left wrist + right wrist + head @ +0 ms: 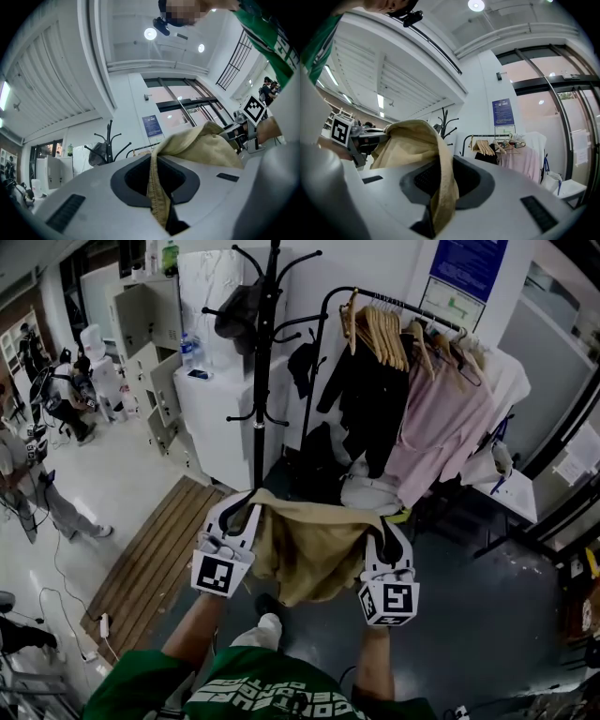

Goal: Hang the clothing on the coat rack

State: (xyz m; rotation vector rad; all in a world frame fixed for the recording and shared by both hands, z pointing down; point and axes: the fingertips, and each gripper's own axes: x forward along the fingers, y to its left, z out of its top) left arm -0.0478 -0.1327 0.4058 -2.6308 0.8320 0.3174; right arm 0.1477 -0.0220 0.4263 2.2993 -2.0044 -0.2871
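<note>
A tan garment (pixel 314 545) hangs stretched between my two grippers in the head view. My left gripper (pixel 242 512) is shut on its left edge, and the cloth (pixel 158 187) runs down between the jaws in the left gripper view. My right gripper (pixel 384 535) is shut on the right edge, the fabric (pixel 443 187) pinched in its jaws. The black coat rack (pixel 262 352) stands just ahead of the garment, with a dark item on an upper hook. It also shows as a small coat rack (pixel 108 143) far off, and as the coat rack (pixel 444 123) behind the cloth.
A rail of hangers and clothes (pixel 412 381) stands right of the rack, also seen as the clothes rail (pixel 499 147). White cabinets (pixel 220 399) are behind the rack. A wooden pallet (pixel 155 554) lies on the floor at left. People stand at the far left (pixel 66 399).
</note>
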